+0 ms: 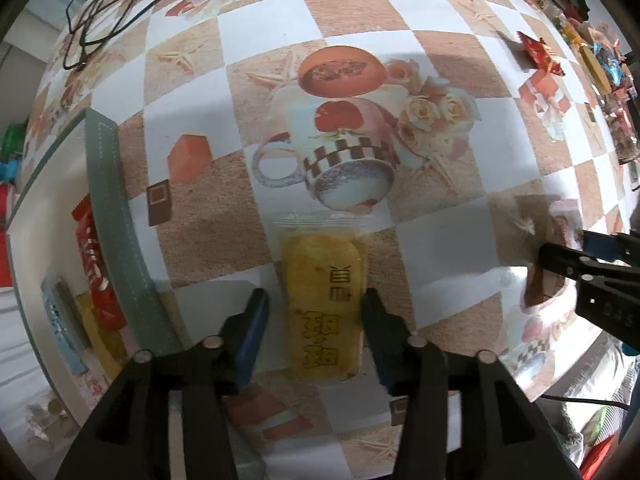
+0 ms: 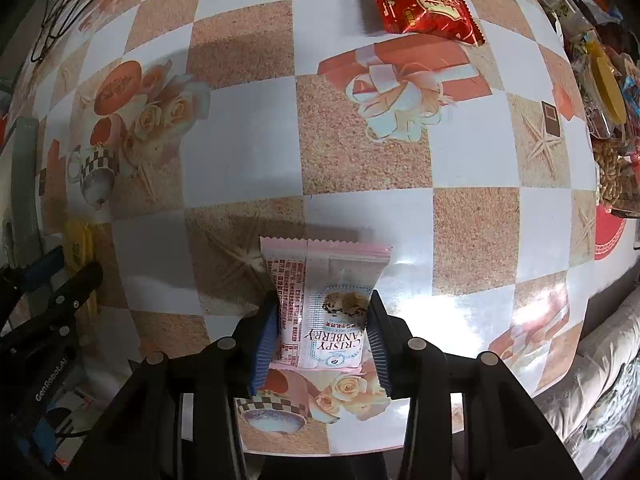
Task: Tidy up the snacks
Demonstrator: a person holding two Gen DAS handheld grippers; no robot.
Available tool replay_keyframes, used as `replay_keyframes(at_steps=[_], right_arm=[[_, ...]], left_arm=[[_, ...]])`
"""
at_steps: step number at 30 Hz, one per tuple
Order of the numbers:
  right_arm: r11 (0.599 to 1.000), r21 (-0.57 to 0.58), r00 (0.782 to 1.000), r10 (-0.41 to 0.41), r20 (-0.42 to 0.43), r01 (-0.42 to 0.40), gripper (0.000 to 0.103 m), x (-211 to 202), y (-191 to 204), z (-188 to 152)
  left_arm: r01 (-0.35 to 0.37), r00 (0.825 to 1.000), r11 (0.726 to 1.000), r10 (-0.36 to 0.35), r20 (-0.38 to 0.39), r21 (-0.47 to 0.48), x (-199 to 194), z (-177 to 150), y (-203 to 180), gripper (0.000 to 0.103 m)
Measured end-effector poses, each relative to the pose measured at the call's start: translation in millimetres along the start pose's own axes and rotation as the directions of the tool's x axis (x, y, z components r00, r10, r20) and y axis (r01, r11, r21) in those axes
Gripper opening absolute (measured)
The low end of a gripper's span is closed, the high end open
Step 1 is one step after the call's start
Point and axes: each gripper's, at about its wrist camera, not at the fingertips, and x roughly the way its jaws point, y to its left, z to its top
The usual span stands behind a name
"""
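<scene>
In the left wrist view my left gripper (image 1: 316, 308) is open around a yellow snack packet (image 1: 324, 300) that lies flat on the patterned tablecloth; the right finger touches its edge, the left finger stands apart. In the right wrist view my right gripper (image 2: 322, 312) is shut on a pink-and-white "Crispy Cranberry" packet (image 2: 324, 308), both blue pads against its sides. The right gripper shows at the right edge of the left wrist view (image 1: 592, 264). The left gripper (image 2: 60, 276) and the yellow packet (image 2: 78, 246) show at the left of the right wrist view.
A green-rimmed box (image 1: 116, 240) at the left holds red, yellow and blue packets. A red packet (image 2: 428, 10) lies far ahead of the right gripper. A pile of mixed snacks (image 2: 600, 92) lines the table's right side. Black cables (image 1: 100, 12) lie at the far left.
</scene>
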Motion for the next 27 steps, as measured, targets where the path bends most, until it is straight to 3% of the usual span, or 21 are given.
replay_keyframes(at_steps=[3, 15, 27], right_arm=[[1.0, -0.003, 1.0, -0.019, 0.0, 0.019, 0.062, 9, -3, -1], [1.0, 0.02, 1.0, 0.008, 0.0, -0.008, 0.062, 14, -17, -1], [1.0, 0.019, 1.0, -0.002, -0.026, 0.003, 0.062, 19, -13, 5]], left_arm=[[-0.01, 1.0, 1.0, 0.01, 0.001, -0.012, 0, -1, 6, 0.066], [0.013, 1.0, 1.0, -0.013, -0.014, -0.006, 3, 9, 7, 0.068], [0.024, 0.999, 1.0, -0.025, -0.043, -0.013, 18, 19, 5, 0.083]])
